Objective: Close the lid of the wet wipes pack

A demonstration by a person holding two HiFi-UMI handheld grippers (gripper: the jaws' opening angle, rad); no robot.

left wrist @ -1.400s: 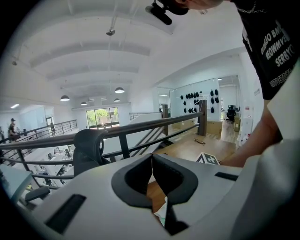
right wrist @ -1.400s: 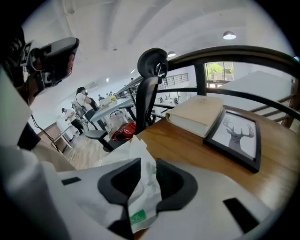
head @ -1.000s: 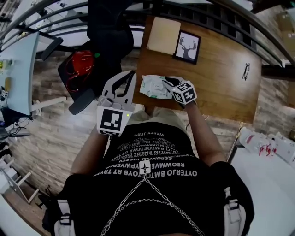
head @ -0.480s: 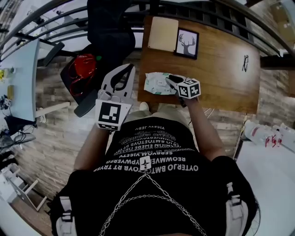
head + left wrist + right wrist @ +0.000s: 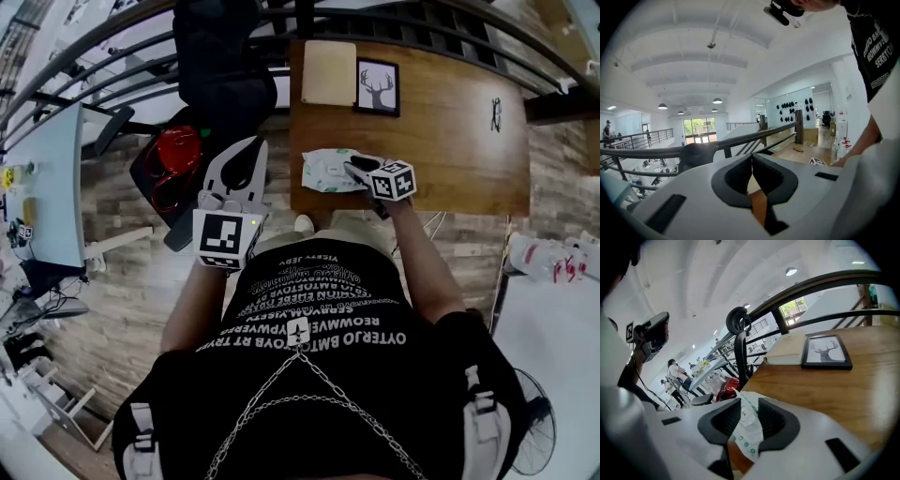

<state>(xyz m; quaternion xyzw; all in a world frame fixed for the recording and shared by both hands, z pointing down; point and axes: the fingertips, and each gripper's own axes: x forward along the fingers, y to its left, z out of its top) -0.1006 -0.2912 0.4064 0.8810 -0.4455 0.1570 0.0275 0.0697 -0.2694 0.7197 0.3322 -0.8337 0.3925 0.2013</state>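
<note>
The white and green wet wipes pack (image 5: 330,171) lies near the front edge of the wooden table (image 5: 450,159). My right gripper (image 5: 356,171) reaches over the pack's right end from the front. In the right gripper view the pack's end (image 5: 749,427) sits between the spread pads of the right gripper (image 5: 749,404), and I see no pad pressing it. The lid is hidden from me. My left gripper (image 5: 257,145) hangs off the table's left side above the floor, apart from the pack. Its tips (image 5: 752,161) meet with nothing in them.
A framed deer picture (image 5: 378,86) and a beige pad (image 5: 330,73) lie at the table's back. A small black item (image 5: 495,114) rests at the right. A black chair (image 5: 220,66) and a red object (image 5: 178,155) stand left of the table, with a railing behind.
My right gripper has rolled over the pack's end and its jaws have widened a little. The pack now lies flatter. My left gripper has lifted slightly.
</note>
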